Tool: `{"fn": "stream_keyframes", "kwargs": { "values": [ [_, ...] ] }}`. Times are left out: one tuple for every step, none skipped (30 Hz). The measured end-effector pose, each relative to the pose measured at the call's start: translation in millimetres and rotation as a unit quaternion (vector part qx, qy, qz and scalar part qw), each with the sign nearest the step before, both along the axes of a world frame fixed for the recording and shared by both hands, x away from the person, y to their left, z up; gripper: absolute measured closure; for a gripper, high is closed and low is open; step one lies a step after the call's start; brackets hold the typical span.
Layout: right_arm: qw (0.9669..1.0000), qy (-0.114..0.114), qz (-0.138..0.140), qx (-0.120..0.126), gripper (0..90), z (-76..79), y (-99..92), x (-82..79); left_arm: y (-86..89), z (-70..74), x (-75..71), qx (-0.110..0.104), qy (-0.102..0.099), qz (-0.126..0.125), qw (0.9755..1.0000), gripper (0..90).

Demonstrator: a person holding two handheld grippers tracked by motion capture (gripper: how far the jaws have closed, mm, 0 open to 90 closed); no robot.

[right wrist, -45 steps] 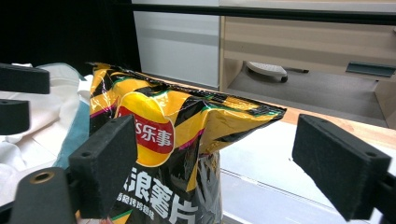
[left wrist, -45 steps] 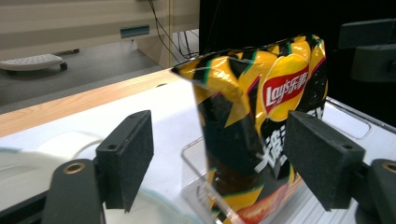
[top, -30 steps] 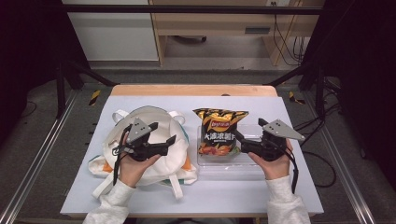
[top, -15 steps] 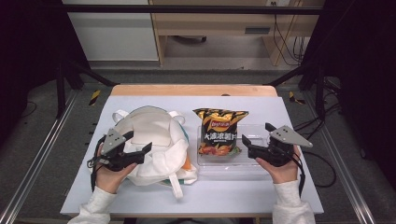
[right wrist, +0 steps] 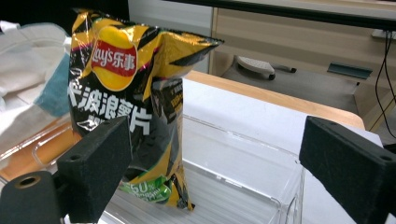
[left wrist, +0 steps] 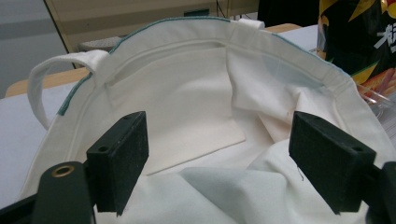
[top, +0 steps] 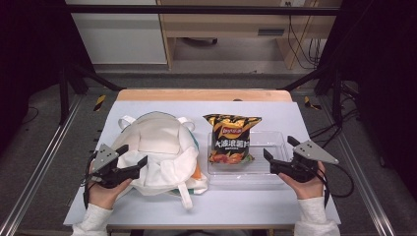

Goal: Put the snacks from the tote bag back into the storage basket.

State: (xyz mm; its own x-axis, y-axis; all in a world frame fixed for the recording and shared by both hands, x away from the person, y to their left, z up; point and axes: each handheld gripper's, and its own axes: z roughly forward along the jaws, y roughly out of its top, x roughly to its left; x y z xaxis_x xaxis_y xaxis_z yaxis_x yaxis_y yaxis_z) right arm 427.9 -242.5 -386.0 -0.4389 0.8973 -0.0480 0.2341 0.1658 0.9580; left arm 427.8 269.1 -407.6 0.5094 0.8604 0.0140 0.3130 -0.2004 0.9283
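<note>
Scene: I sit at a white table [top: 147, 105] with a pair of tongs in each hand, a white canvas bag [top: 157, 147] to my left and a bag of crisps [top: 230, 139] to my right.

Left tongs [top: 132, 164]: spread wide and empty, resting at the near edge of the canvas bag; in the left gripper view the jaws frame the open mouth and its pale lining, with one strap [left wrist: 44, 77] looping off to the side.

Right tongs [top: 270, 161]: also spread, holding nothing, poised just beside the near right corner of the clear plastic tray [top: 275, 142].

Crisps: the black-and-yellow packet lies in the tray's left part, its top leaning over the far rim; the tray sits just right of the canvas bag, touching or nearly so.

Step in hand: by my reading, the crisps are bound for the canvas bag, and neither tool has taken hold yet.

How to do it well: I would pinch the near lip of the canvas bag with the left tongs and lift it to hold the mouth open, then take the packet by its crimped top seam, not the puffed middle, so it neither slips nor bursts.

Watch for: loose folds of fabric slumped across the opening; clear them before bringing the packet over.
</note>
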Motion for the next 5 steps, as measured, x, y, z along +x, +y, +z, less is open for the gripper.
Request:
{"fn": "stream_keyframes", "kwargs": {
  "values": [
    [1.0,0.002,0.001,-0.001,9.8,-1.0,-0.2,0.1,0.9,-1.0,0.1,0.002,0.0,0.002,1.0,20.1],
    [1.0,0.004,0.002,-0.003,9.8,-1.9,-0.5,0.2,1.8,-1.5,0.3,0.003,0.002,0.002,1.0,20.1],
    [1.0,0.006,0.003,-0.003,9.8,-2.6,-0.8,0.3,2.5,-1.9,0.4,0.001,0.002,0.004,1.0,20.1],
    [1.0,0.006,0.002,-0.003,9.9,-3.3,-0.9,0.5,3.3,-1.9,0.6,0.0,0.003,0.004,1.0,20.1],
    [1.0,0.005,0.002,-0.005,9.9,-3.8,-1.5,0.7,4.1,-2.1,0.7,-0.001,0.003,0.005,1.0,20.1]
  ]
}}
